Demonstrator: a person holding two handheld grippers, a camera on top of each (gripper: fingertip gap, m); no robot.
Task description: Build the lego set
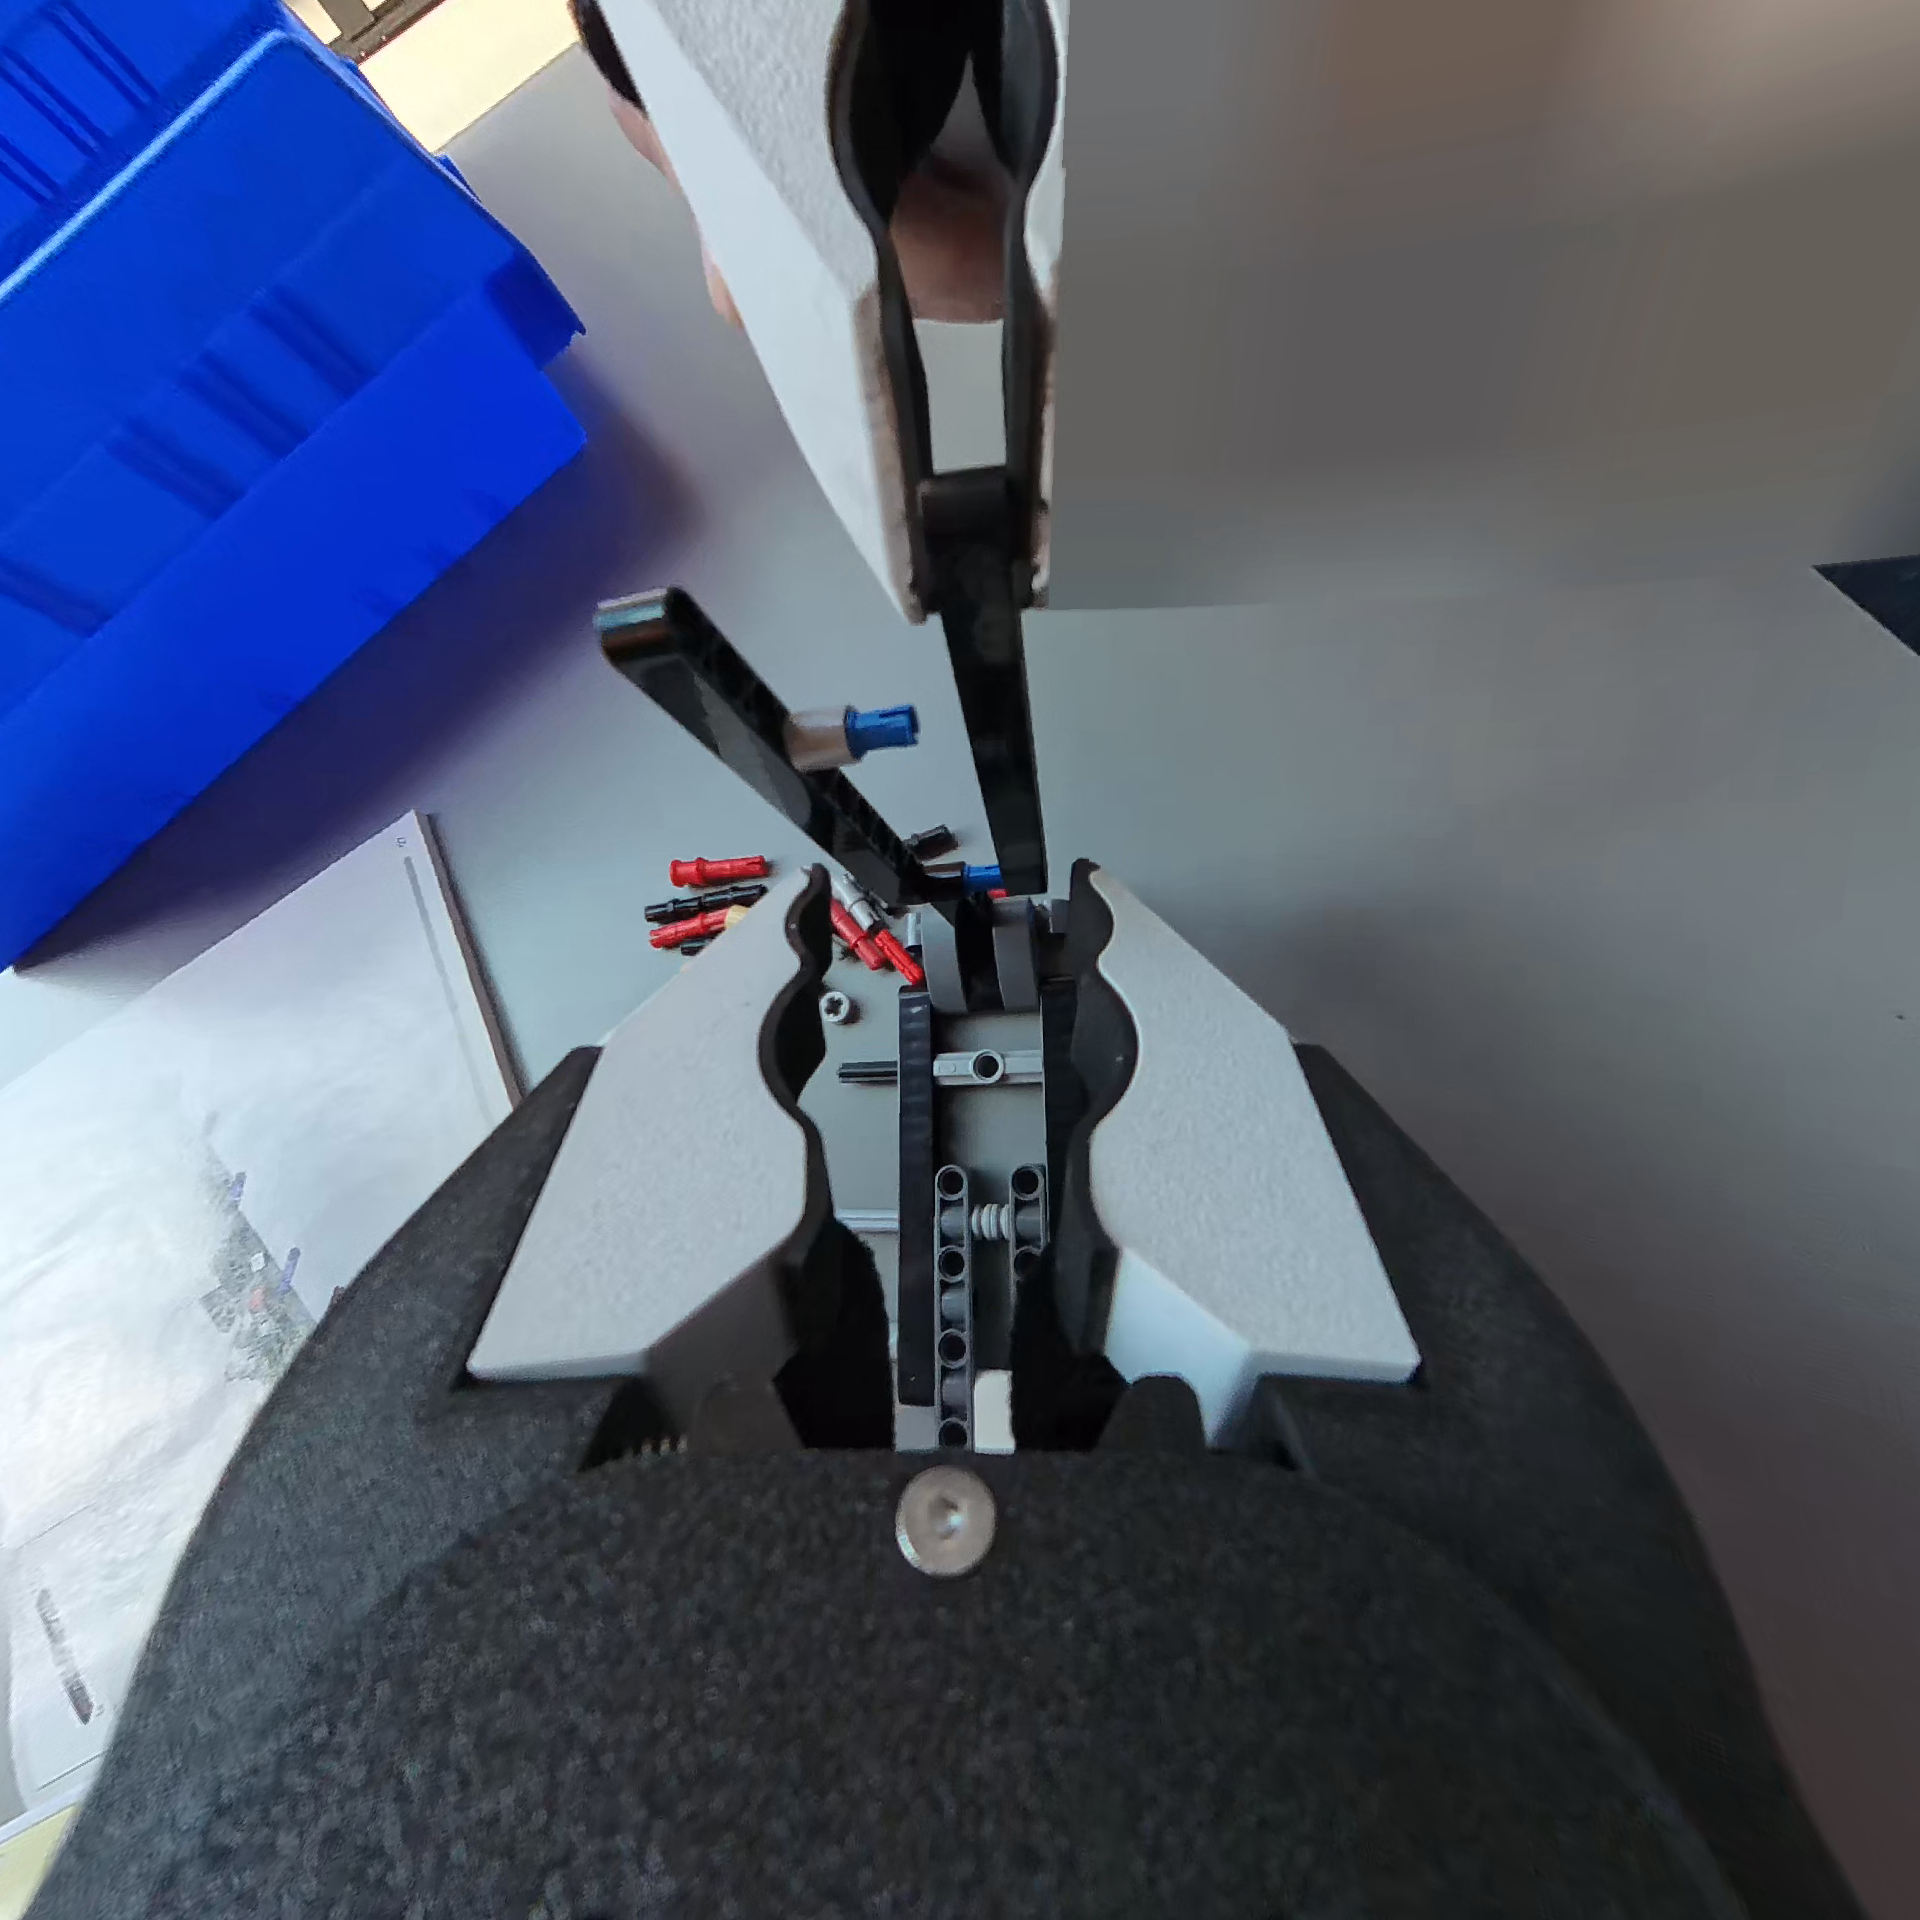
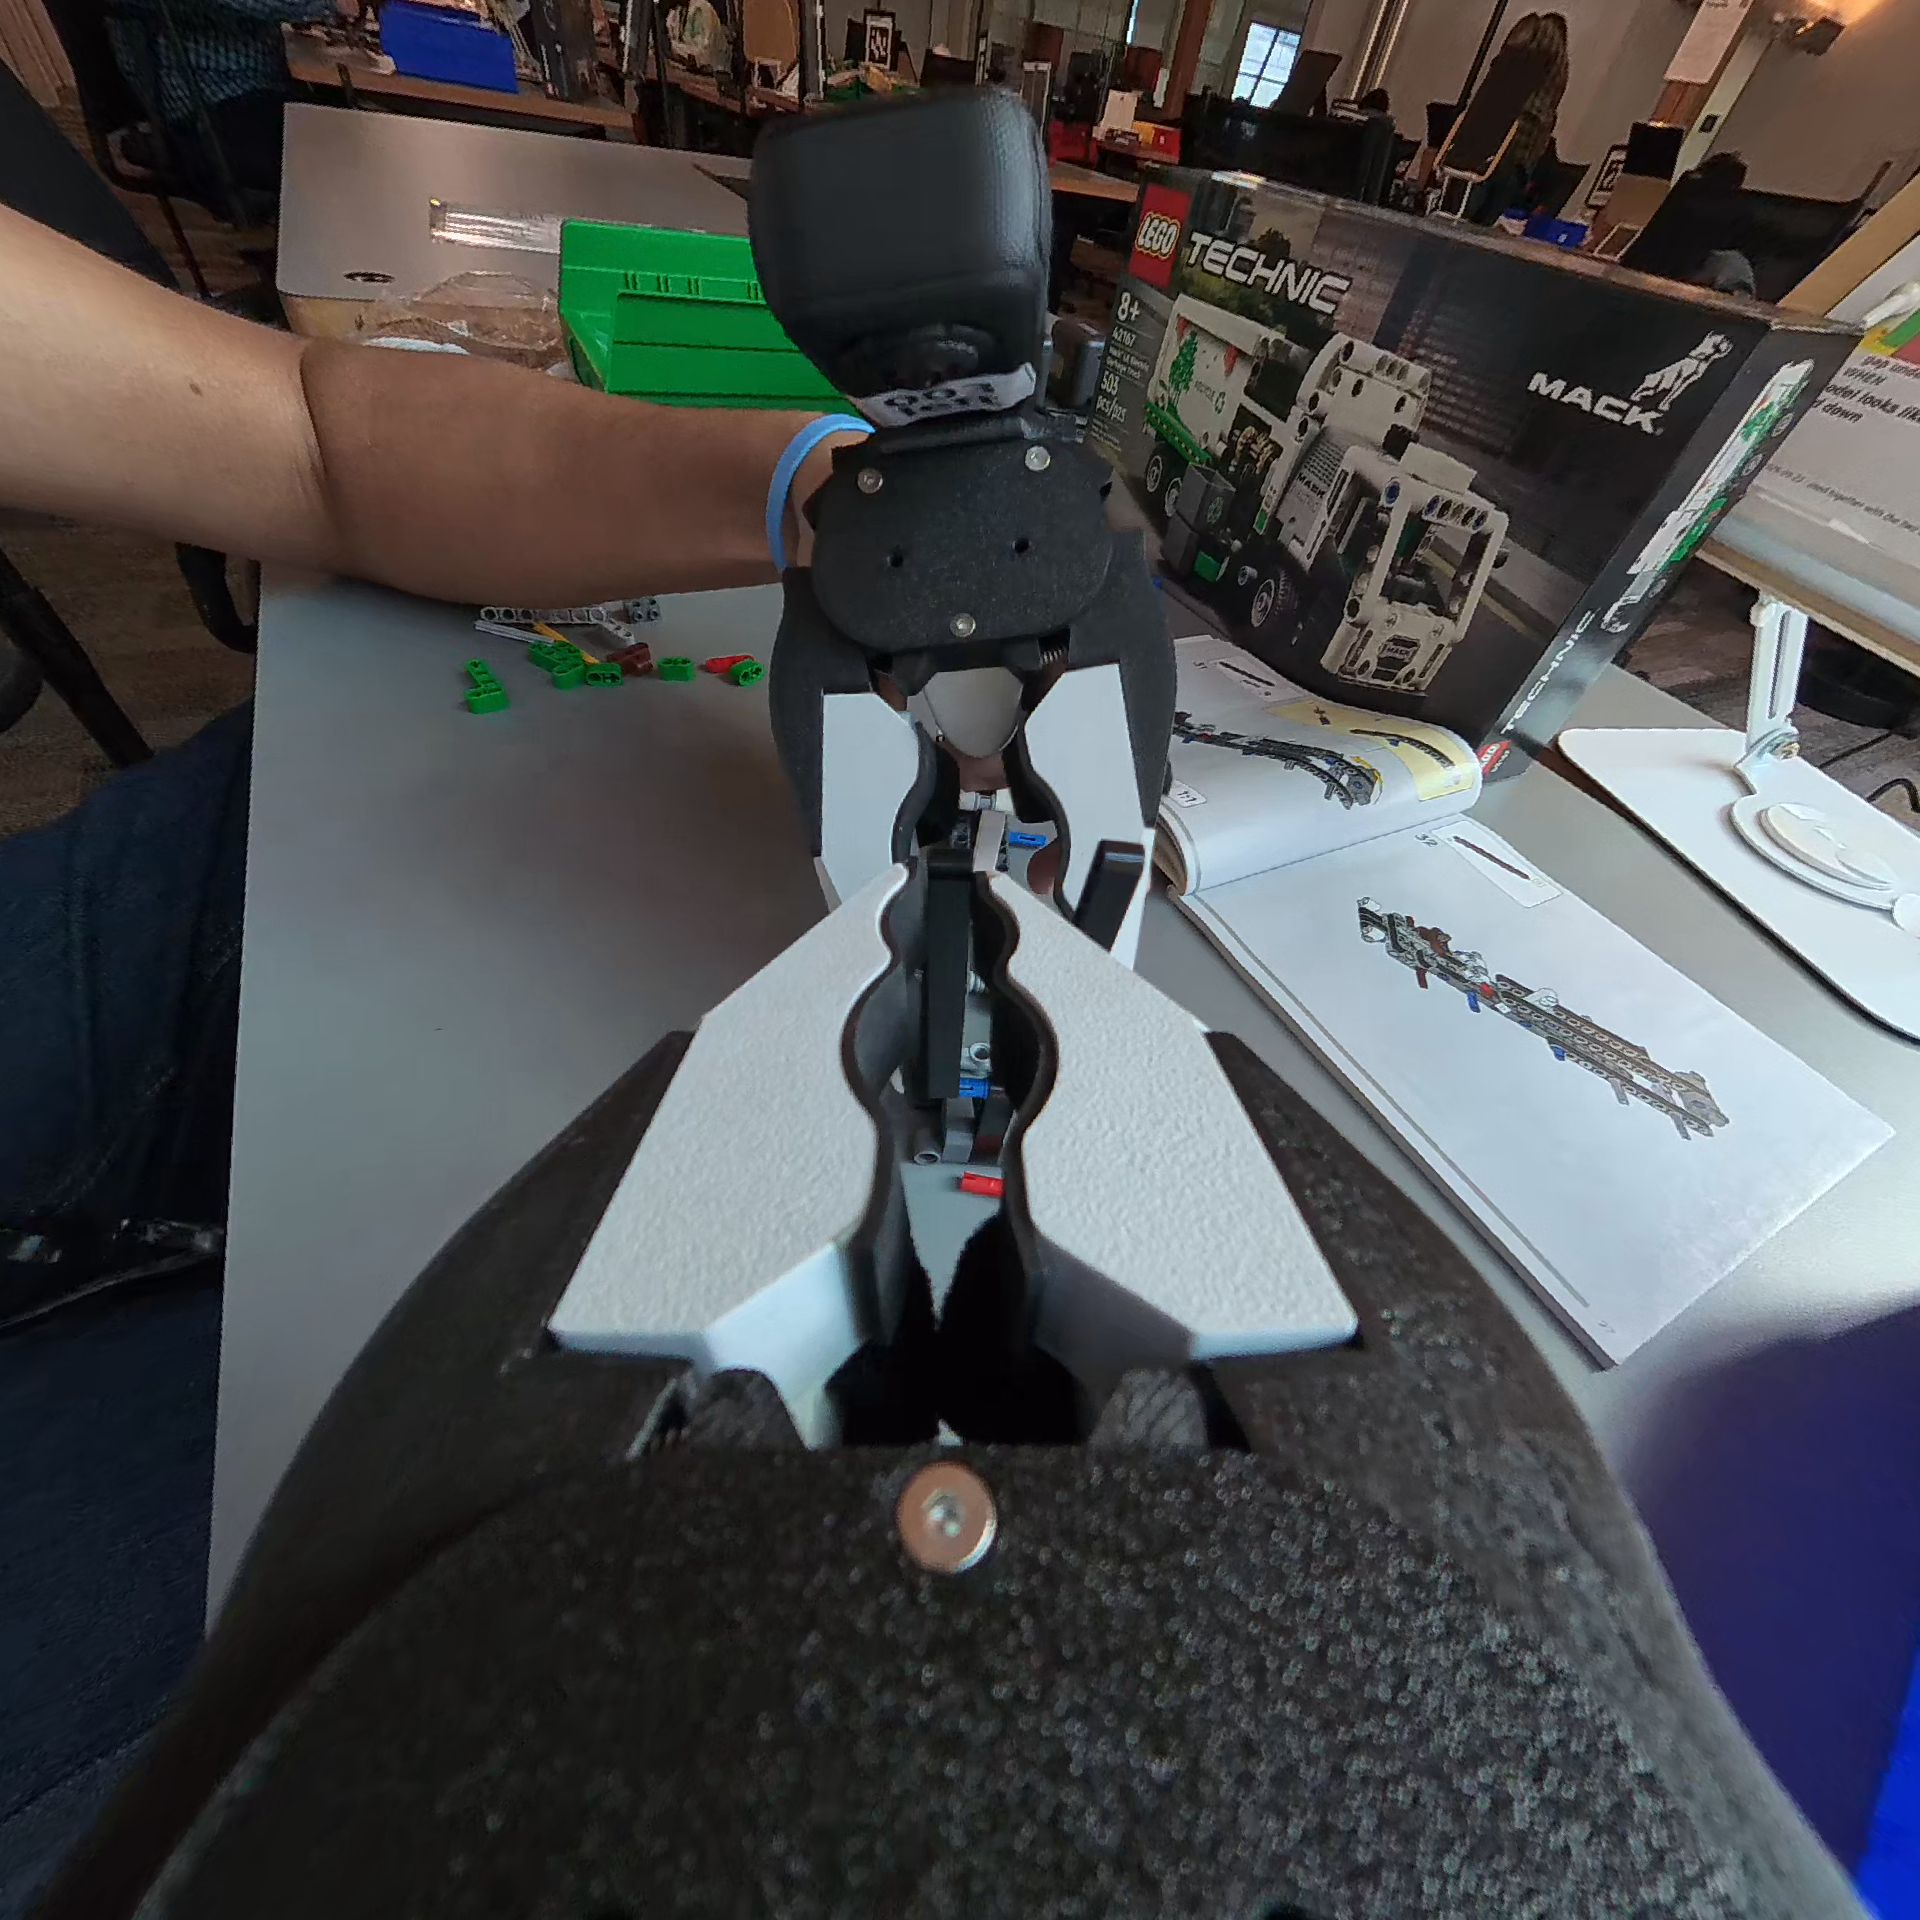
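The right gripper (image 2: 948,883) has its fingers drawn nearly together, pinching the top end of a long black beam (image 2: 948,977); both dark pads press on its flat sides. In the left wrist view that same beam (image 1: 997,748) runs from those closed tips straight down toward the left gripper's fingertips, its long axis close to upright and leaning only slightly.

The left gripper (image 1: 951,883) stands with its fingers spread wide around a grey and black brick assembly (image 1: 971,1226) that lies lengthwise between them, pointing away along the fingers. The right-hand pad seems to lie against the assembly's black side rail; the left-hand pad stands clear of it with a gap, so I cannot tell whether it is truly gripped.

A second black beam (image 1: 748,738) rises from the far end of the assembly, slanting up and away to the left of the fingertips, with a blue pin (image 1: 878,727) sticking out of its side.

Just beyond the left fingertip, loose red and black pins (image 1: 707,899) lie on the grey table (image 1: 1455,935). Farther left sits a blue bin (image 1: 260,416); its contents are hidden. An open instruction booklet (image 2: 1538,1039) lies to the right of the right gripper's fingers, a printed box (image 2: 1455,436) behind it, and small green pieces (image 2: 582,665) well off to the left.
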